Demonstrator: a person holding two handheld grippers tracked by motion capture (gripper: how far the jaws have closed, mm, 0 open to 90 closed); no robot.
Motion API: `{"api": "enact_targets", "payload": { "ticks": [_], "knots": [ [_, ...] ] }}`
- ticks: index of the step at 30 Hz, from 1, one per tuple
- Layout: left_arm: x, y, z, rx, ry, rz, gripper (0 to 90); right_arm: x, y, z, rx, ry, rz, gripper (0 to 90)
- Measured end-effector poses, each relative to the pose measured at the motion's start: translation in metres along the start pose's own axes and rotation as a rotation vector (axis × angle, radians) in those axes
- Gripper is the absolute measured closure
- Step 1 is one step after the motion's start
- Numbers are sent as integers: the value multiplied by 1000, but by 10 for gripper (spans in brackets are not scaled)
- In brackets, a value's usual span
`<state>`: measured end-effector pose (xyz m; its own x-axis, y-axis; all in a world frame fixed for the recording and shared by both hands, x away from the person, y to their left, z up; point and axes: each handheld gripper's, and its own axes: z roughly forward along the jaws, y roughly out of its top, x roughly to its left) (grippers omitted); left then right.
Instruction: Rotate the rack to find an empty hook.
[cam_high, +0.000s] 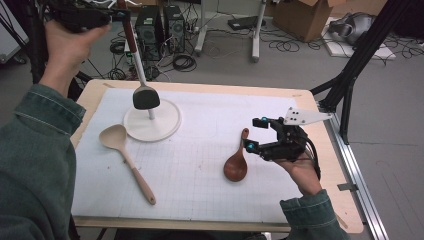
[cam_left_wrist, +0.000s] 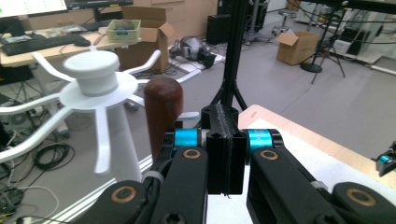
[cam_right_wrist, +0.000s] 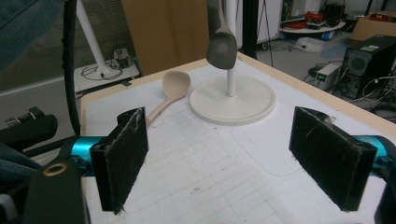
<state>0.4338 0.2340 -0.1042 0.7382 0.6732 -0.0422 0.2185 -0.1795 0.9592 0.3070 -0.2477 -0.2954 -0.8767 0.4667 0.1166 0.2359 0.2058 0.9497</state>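
Your left gripper (cam_high: 82, 17) is raised high at the far left, its jaws clenched tight. The wooden-handled spatula (cam_high: 145, 95) hangs from there, its brown handle end (cam_left_wrist: 162, 112) rising just beside the closed jaws in the left gripper view rather than plainly between them, so I cannot tell how firmly you have it. Its dark grey blade dangles right in front of the pole of the white utensil stand (cam_high: 167, 122), just above the round base, while the stand's hooked top (cam_left_wrist: 93, 77) sits close by the handle.

Your right gripper (cam_high: 265, 140) rests low at the right of the counter (cam_high: 320, 200), jaws released and wide apart with nothing between the pads (cam_right_wrist: 123, 151). The dark red-brown spoon (cam_high: 236, 165) lies just beside it on the white grid mat (cam_high: 200, 175); the pale wooden spoon (cam_high: 122, 155) lies near the stand's base on the left.

Mind these risks:
- If the handle only leans on the jaws, a tilt of your wrist could let the spatula slip and drop onto the base.
- Swinging the blade against the pole may rock the light stand.
- Catching a white hook arm with the gripper body could tip the stand over.
- Sweeping your right gripper inward carelessly could shove the dark spoon across the mat.
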Motion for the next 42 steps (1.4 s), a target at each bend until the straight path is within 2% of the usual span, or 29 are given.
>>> {"api": "enact_targets", "payload": {
  "ticks": [6, 13, 22, 42],
  "knots": [
    [-4, -2, 5, -7, 2, 0, 896, 0, -1, 1, 1, 2, 3, 189],
    [-2, -1, 2, -19, 59, -2, 896, 1, -1, -2, -9, 2, 4, 189],
    [2, -2, -3, -29, 85, -16, 896, 1, -1, -1, -10, 4, 0, 189],
    [20, -6, -23, -31, 128, -45, 896, 1, 2, 3, -4, 11, -8, 189]
  ]
}}
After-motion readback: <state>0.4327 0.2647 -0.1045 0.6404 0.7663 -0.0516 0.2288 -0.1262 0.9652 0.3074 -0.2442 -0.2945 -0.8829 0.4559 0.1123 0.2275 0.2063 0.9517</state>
